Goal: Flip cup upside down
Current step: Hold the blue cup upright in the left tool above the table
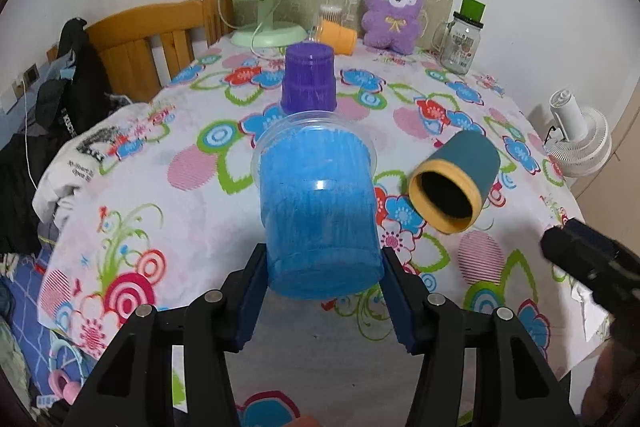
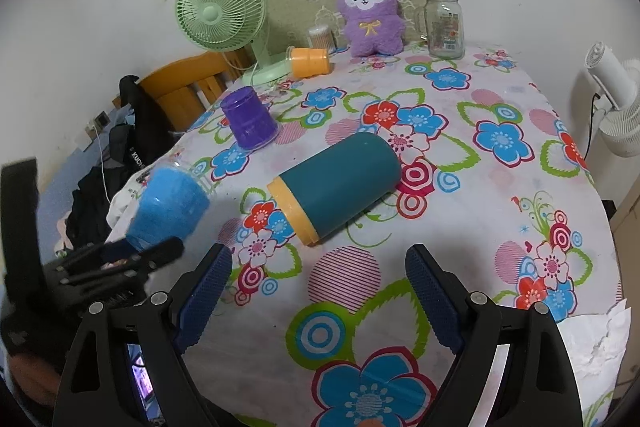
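blue cup (image 1: 318,211), purple cup (image 1: 308,79) beyond, teal cup (image 1: 456,183) beside

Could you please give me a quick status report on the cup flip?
Left gripper shut on blue cup, held mid-air, rim away. Right gripper open, empty. Teal cup lying on its side nearby.

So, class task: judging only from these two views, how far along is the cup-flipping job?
Done: the purple cup stands mouth-down on the tablecloth.
In hand: the left gripper clamps the blue cup, lifted and tilted.
Left: the teal cup and orange cup lie sideways; the right gripper is open.
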{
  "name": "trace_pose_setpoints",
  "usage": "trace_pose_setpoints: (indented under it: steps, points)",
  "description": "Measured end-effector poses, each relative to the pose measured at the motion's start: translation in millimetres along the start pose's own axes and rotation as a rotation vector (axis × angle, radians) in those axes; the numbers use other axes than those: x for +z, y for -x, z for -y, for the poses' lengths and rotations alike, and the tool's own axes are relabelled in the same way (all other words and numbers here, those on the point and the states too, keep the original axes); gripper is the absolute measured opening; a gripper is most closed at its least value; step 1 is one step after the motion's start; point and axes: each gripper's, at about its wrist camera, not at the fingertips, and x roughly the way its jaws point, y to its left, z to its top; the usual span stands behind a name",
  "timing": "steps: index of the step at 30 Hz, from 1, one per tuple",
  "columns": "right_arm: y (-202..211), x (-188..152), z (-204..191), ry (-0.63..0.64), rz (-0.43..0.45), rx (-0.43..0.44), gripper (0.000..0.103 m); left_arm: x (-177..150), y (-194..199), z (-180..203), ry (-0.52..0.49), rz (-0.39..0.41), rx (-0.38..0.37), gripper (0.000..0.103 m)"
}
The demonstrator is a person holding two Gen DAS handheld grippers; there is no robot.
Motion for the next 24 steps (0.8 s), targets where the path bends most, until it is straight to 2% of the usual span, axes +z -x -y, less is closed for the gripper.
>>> trace_pose_setpoints:
  steps: [8,16,24]
  points:
    - [-5,-3,-5,0.003,-0.007,0.019,0.09,16,23,-5,-0.021,0.035,0.02,0.056]
    - [-6,-3,-7,0.008,-0.008,0.03,0.09,21,32,-5,-0.04,0.001,0.011,0.056]
    - [-9,-3,-12,0.019,-0.018,0.041,0.09,24,39,-5,-0.055,0.004,0.01,0.056]
